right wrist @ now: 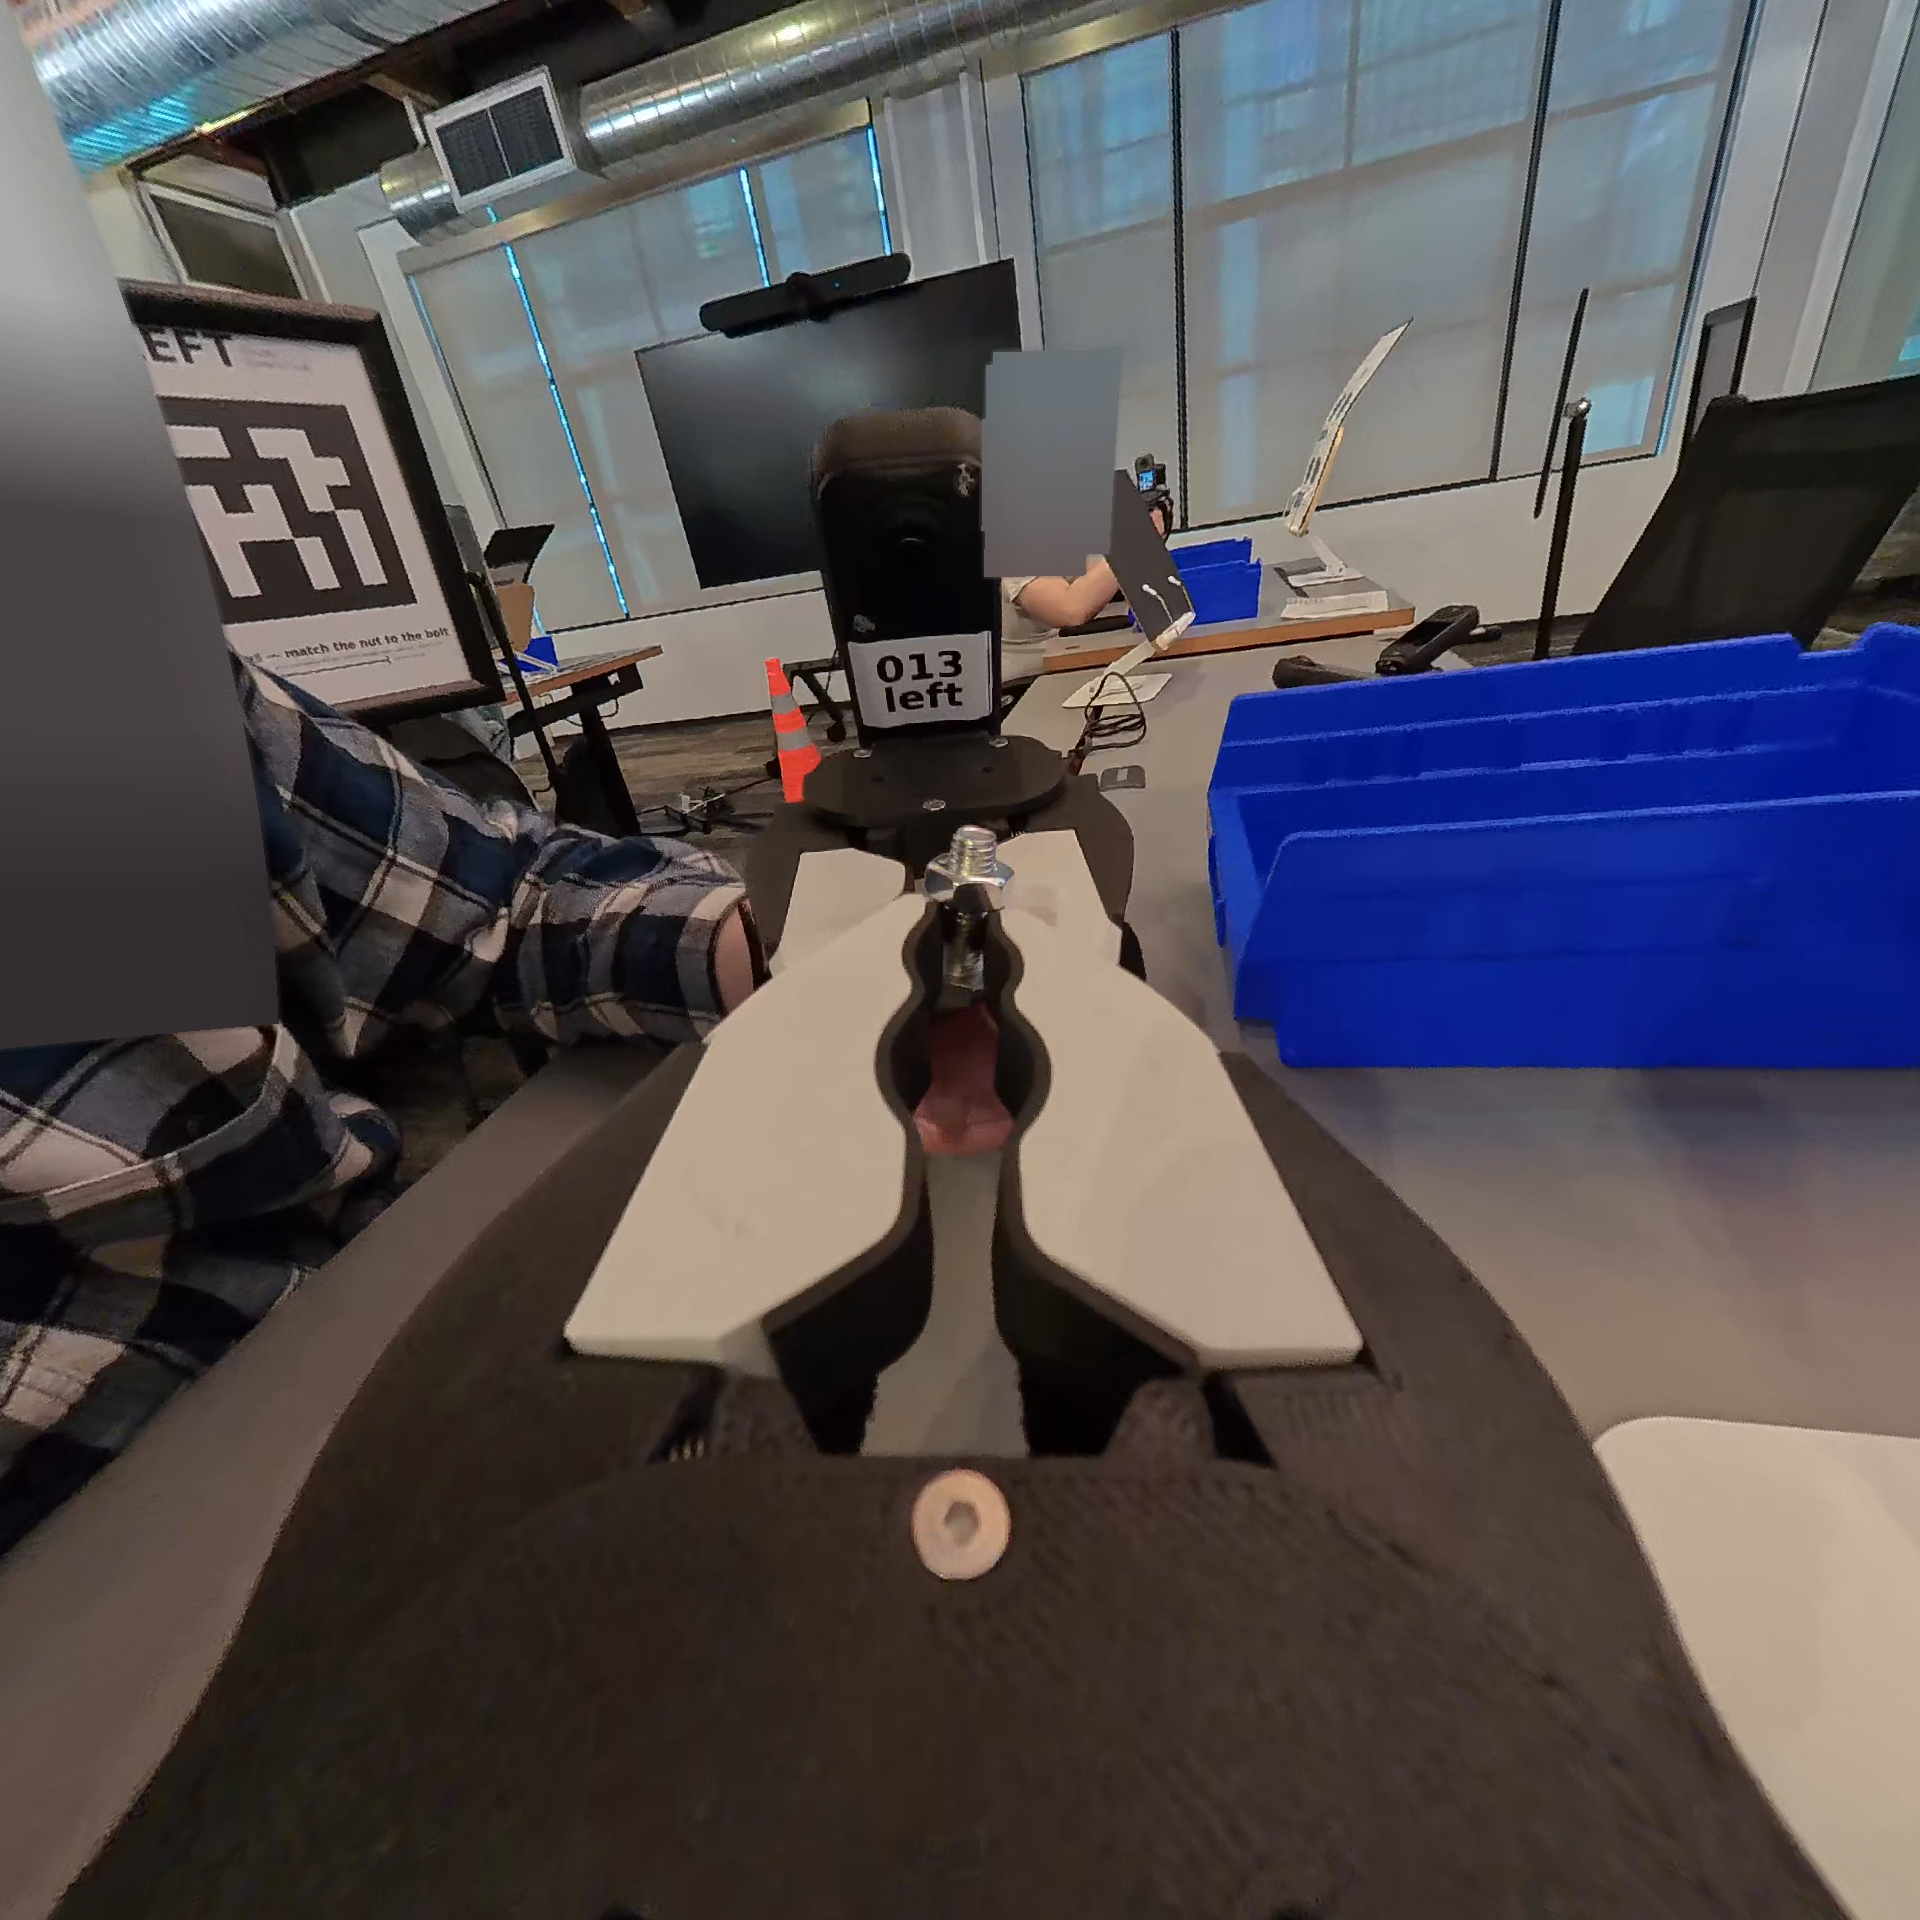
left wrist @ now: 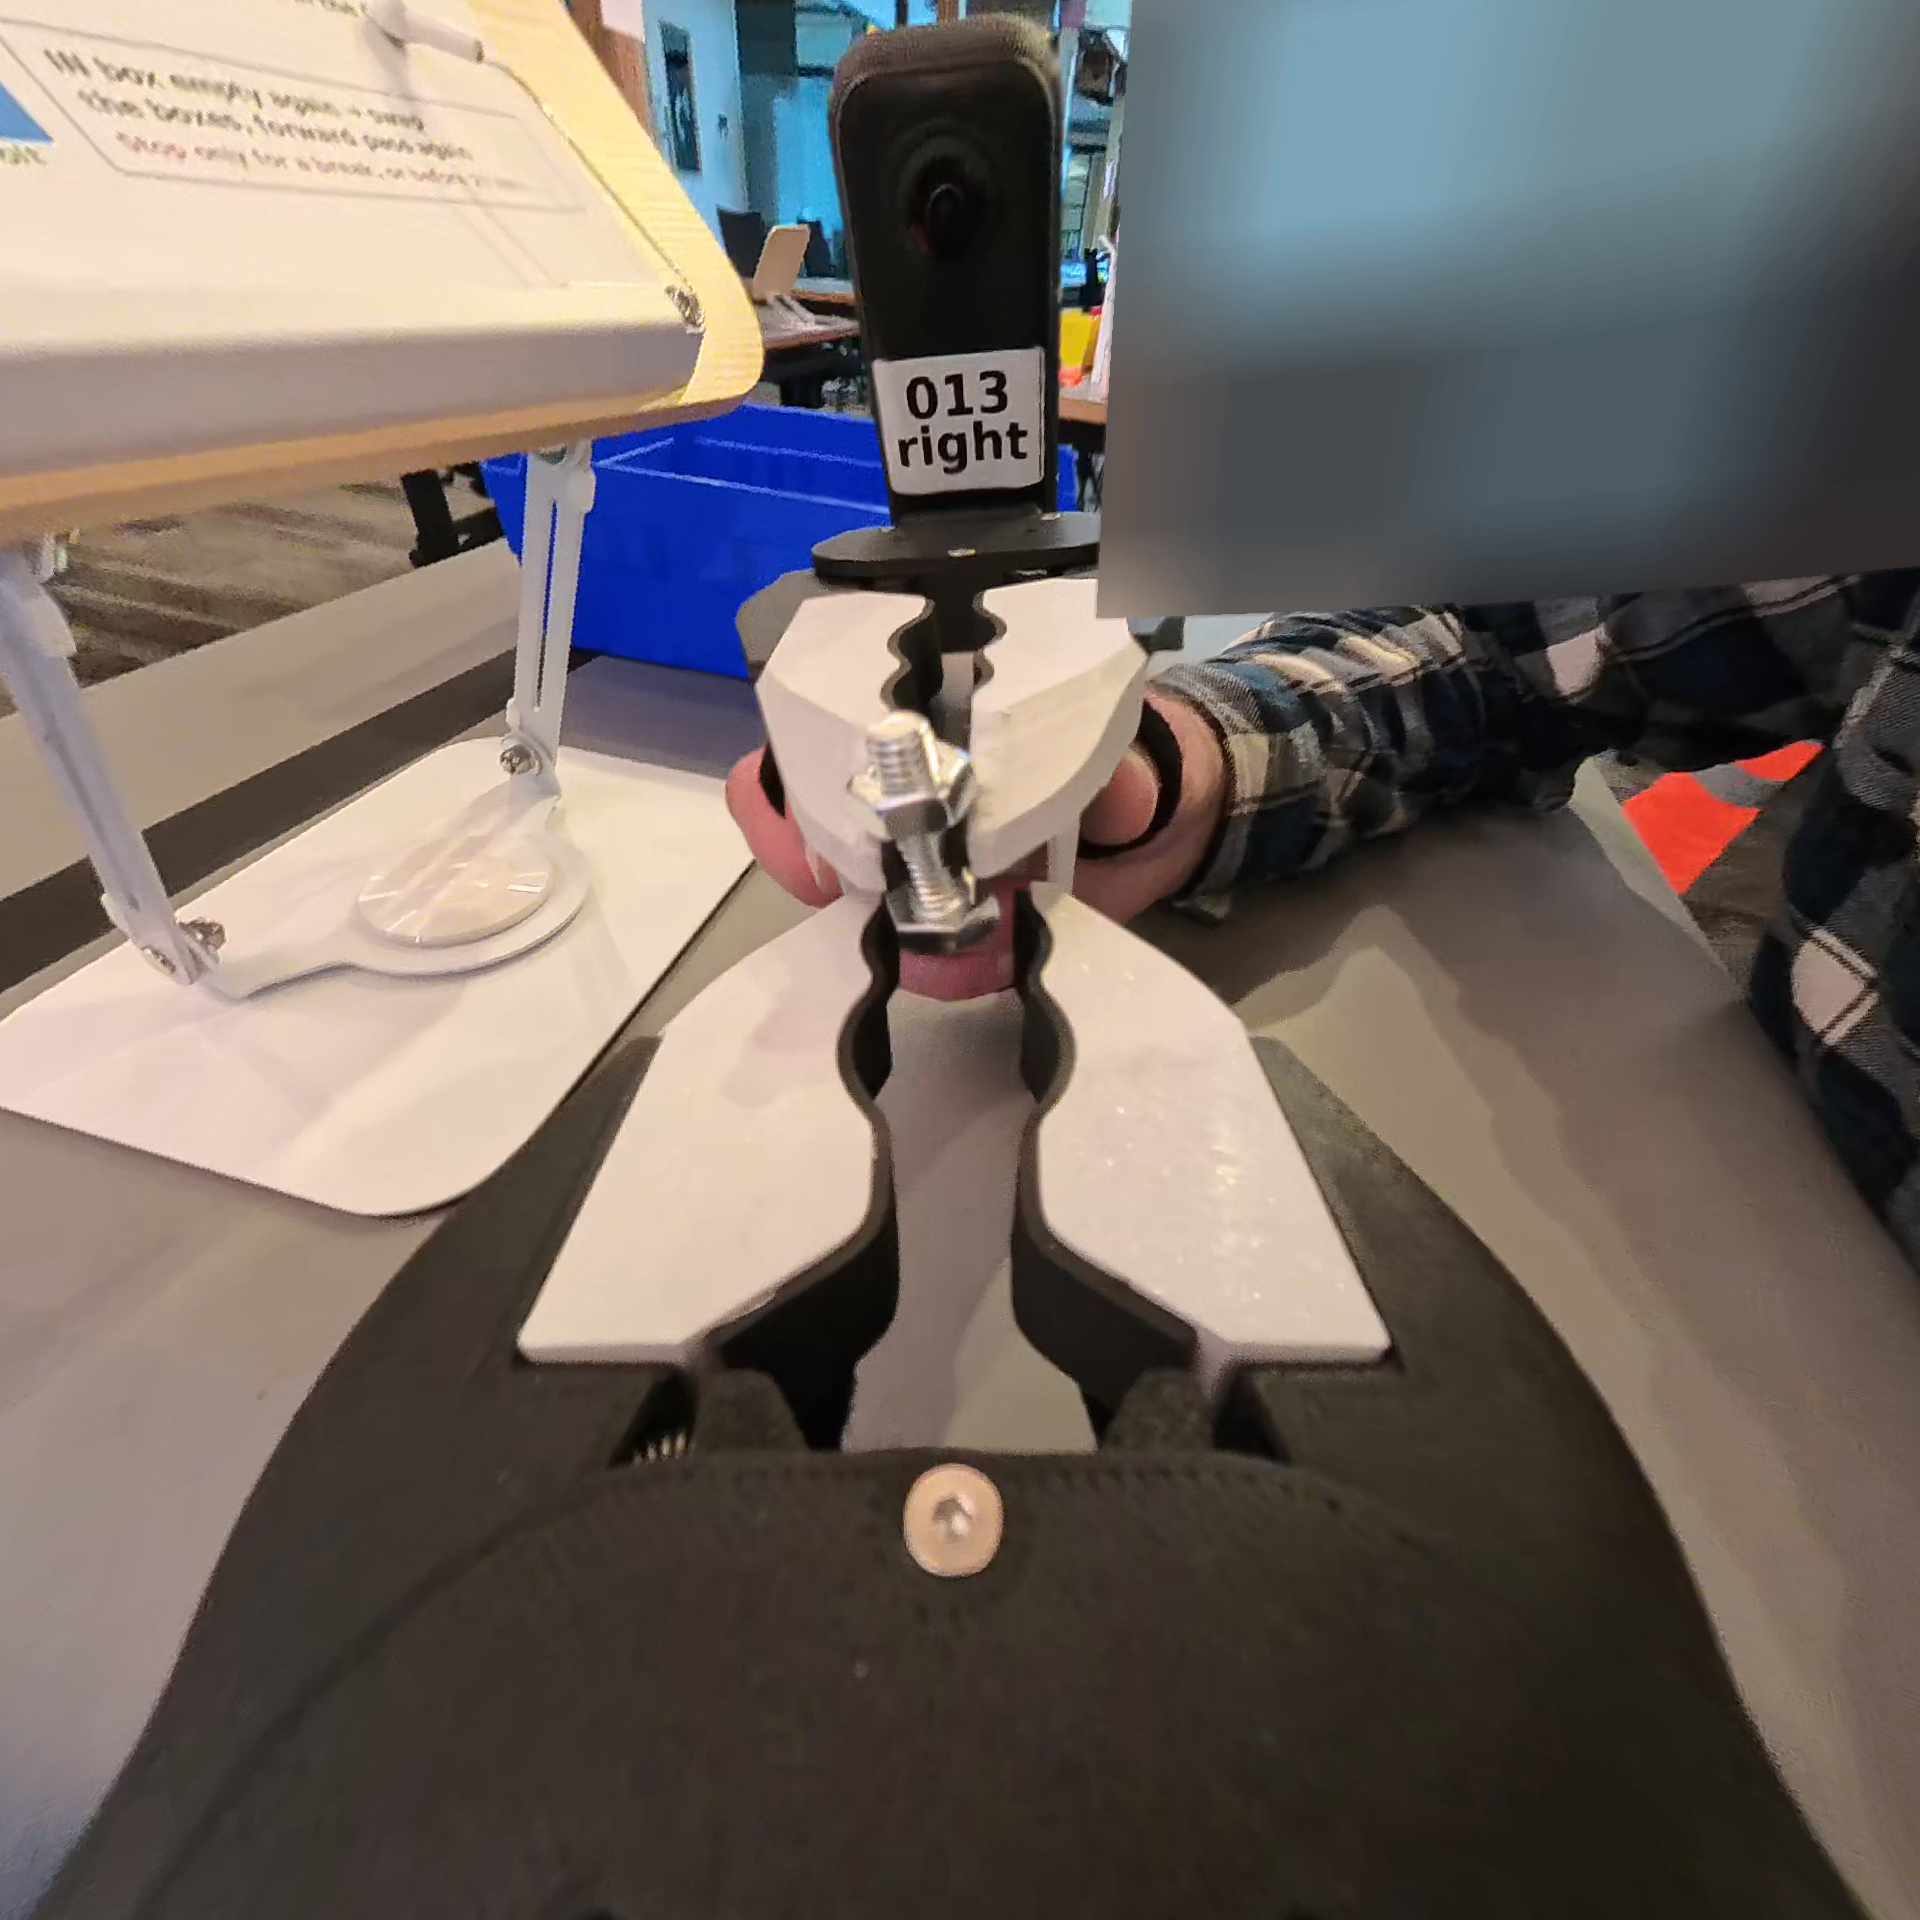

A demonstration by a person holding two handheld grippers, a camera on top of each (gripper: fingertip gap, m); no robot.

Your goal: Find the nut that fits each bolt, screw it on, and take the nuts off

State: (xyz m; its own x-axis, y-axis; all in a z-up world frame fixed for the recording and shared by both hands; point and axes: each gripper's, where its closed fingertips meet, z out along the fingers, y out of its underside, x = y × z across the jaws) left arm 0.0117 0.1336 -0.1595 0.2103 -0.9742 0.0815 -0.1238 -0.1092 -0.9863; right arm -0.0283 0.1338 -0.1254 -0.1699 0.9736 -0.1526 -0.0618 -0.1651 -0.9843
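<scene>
Left wrist view: silver threaded steel bolt point(left wrist: 914, 821), upright, carrying a silver hexagonal nut point(left wrist: 912, 798) partway down its thread. Right gripper point(left wrist: 940, 805), white-fingered, jaws clenched on the bolt shank just under the nut. Left gripper point(left wrist: 951, 961), jaws parted, standing either side of the bolt head point(left wrist: 940, 920) without pressing it. Both meet above the grey bench point(left wrist: 1403, 1039). Blue plastic bin point(right wrist: 1579, 831) near, to the right.

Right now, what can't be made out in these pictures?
- Blue bin contents: right wrist view, behind its front wall.
- Bolt head: right wrist view, sunk between the right gripper fingers.
- Tilted board, upper part: left wrist view, cut by the edge.
</scene>
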